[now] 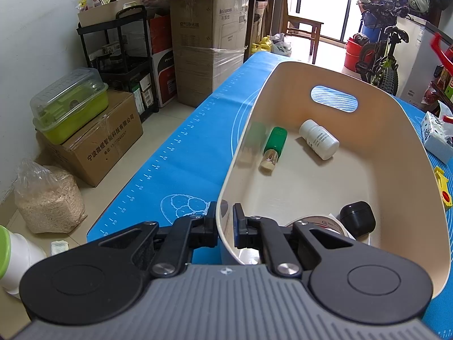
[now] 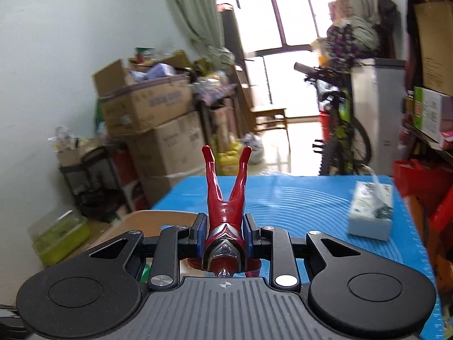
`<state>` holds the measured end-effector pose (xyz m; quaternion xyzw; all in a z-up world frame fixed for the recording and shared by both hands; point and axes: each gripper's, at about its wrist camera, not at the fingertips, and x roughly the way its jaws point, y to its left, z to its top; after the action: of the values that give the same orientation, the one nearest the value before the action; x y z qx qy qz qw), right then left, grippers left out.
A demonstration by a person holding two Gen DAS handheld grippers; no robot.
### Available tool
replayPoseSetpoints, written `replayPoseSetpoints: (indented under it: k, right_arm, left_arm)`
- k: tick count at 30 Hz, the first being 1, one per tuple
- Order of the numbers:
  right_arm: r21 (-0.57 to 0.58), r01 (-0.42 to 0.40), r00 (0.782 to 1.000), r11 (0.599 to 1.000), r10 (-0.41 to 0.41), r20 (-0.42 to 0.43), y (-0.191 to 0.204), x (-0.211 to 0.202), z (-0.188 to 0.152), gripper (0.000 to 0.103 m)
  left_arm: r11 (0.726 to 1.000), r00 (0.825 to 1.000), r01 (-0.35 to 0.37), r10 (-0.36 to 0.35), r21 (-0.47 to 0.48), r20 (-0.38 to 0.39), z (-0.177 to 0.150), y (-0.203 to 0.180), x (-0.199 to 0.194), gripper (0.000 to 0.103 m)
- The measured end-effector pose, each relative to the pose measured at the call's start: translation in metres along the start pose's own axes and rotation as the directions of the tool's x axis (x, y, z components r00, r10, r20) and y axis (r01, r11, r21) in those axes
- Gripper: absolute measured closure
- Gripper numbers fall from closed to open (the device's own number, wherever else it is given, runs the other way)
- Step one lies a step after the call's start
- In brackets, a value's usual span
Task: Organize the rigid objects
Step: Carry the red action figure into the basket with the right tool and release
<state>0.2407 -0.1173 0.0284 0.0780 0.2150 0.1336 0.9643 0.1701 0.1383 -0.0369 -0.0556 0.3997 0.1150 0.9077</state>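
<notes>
- The left gripper (image 1: pixel 225 226) is clenched on the near rim of a cream tub (image 1: pixel 396 130): one finger sits outside the wall, the other inside, with the thin wall pinched between them
- The tub rests on a blue mat (image 1: pixel 181 153) printed with a ruler scale along its edge and white curved lines
- Inside the tub a green bottle with a shiny neck and pale cap (image 1: pixel 273 150) lies on its side near the left wall
- A white bottle with a printed label (image 1: pixel 319 139) lies on its side just right of the green one, the two apart
- A small black rounded case (image 1: pixel 358 218) sits in the near right part of the tub, touching a roll of tape (image 1: pixel 325 225) that is partly hidden behind the gripper
- The right gripper (image 2: pixel 225 233) is grasping a red and silver toy figure (image 2: pixel 226 198) by the body, pads pressed on both sides
- The figure is held upside down, its two red legs pointing up and spread in a V, its head down towards the camera
- Below and left of the right gripper the tub's rim (image 2: pixel 147 218) shows, the figure held above the mat (image 2: pixel 297 206)
- A tissue pack (image 2: pixel 371 212) lies on the mat to the right, well apart from the figure; it is blurred
- A yellow and red toy piece (image 1: pixel 443 189) lies on the mat just outside the tub's right wall
</notes>
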Motion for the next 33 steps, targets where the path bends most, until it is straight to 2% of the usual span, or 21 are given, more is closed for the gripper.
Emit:
replayPoseSetpoints:
  k: [6,13,23,25,27,31,33]
  right_arm:
    - [-0.063,-0.103,0.993,0.993,0.099,-0.058,0.047,0.008,-0.008,0.067]
    - [-0.153,-0.175,0.976,0.973,0.152,-0.154,0.095,0.024,-0.034,0.067]
    - [-0.216,-0.249,0.923,0.944,0.164,-0.348,0.132,0.053,-0.074,0.07]
    - [-0.214,-0.255,0.918,0.943,0.166,-0.359,0.13,0.052,-0.075,0.067]
    - [-0.195,-0.26,0.918,0.946,0.18,-0.353,0.125,0.05,-0.072,0.051]
    - [-0.138,-0.241,0.933,0.961,0.191,-0.305,0.104,0.038,-0.059,0.041]
    - [-0.116,-0.218,0.944,0.969,0.179,-0.275,0.089,0.034,-0.049,0.032]
  left_arm:
    - [1.0,1.0,0.0,0.0,0.001,0.0,0.0,0.0,0.0,0.091]
    - [1.0,1.0,0.002,-0.002,0.001,0.0,0.001,0.0,-0.001,0.091]
    - [1.0,1.0,0.004,-0.004,-0.001,-0.002,0.002,-0.001,-0.001,0.091]
    - [1.0,1.0,0.006,-0.006,-0.001,-0.001,0.001,-0.002,-0.001,0.091]
    - [1.0,1.0,0.006,-0.006,-0.001,-0.001,0.001,-0.002,-0.001,0.091]
    - [1.0,1.0,0.007,-0.007,-0.004,-0.001,0.001,-0.003,-0.001,0.091]
    - [1.0,1.0,0.007,-0.007,-0.004,-0.001,0.001,-0.003,-0.001,0.091]
